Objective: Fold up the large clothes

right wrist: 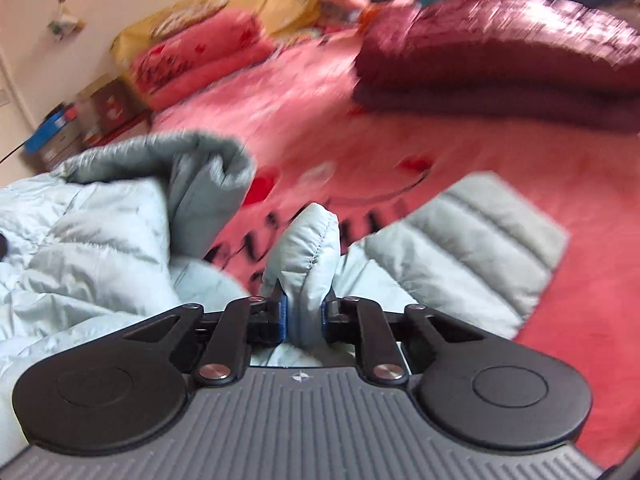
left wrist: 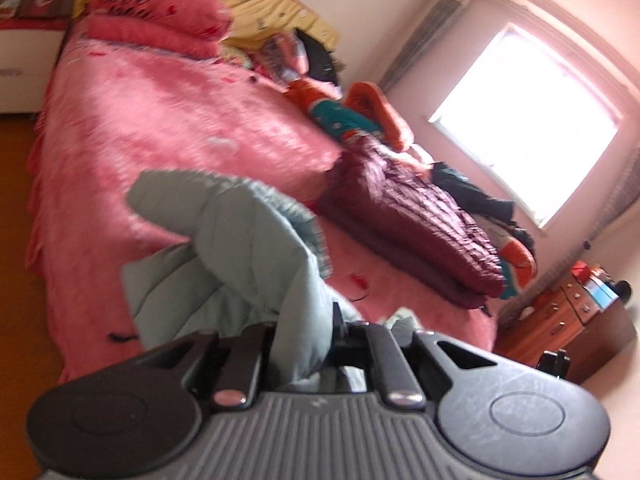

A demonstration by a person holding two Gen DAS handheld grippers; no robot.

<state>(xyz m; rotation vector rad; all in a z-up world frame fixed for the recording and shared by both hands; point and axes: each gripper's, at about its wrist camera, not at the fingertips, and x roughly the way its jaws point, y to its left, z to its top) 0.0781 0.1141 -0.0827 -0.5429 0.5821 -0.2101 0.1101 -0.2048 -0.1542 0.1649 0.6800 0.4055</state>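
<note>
A pale blue-grey quilted down jacket (right wrist: 92, 232) lies crumpled on the pink bedspread (right wrist: 460, 148). In the right wrist view one sleeve (right wrist: 480, 240) stretches out flat to the right. My right gripper (right wrist: 306, 304) is shut on a puffy fold of the jacket that bulges up between its blue pads. In the left wrist view my left gripper (left wrist: 308, 344) is shut on another part of the jacket (left wrist: 224, 248), and the cloth hangs up and away from its jaws, hiding the fingertips. The picture is blurred.
A folded maroon quilted coat (left wrist: 416, 224) lies further along the bed (left wrist: 168, 128), with orange and teal clothes (left wrist: 352, 116) behind it. Pink pillows (left wrist: 160, 12) sit at the head. A wooden dresser (left wrist: 568, 320) stands below the bright window (left wrist: 528, 120).
</note>
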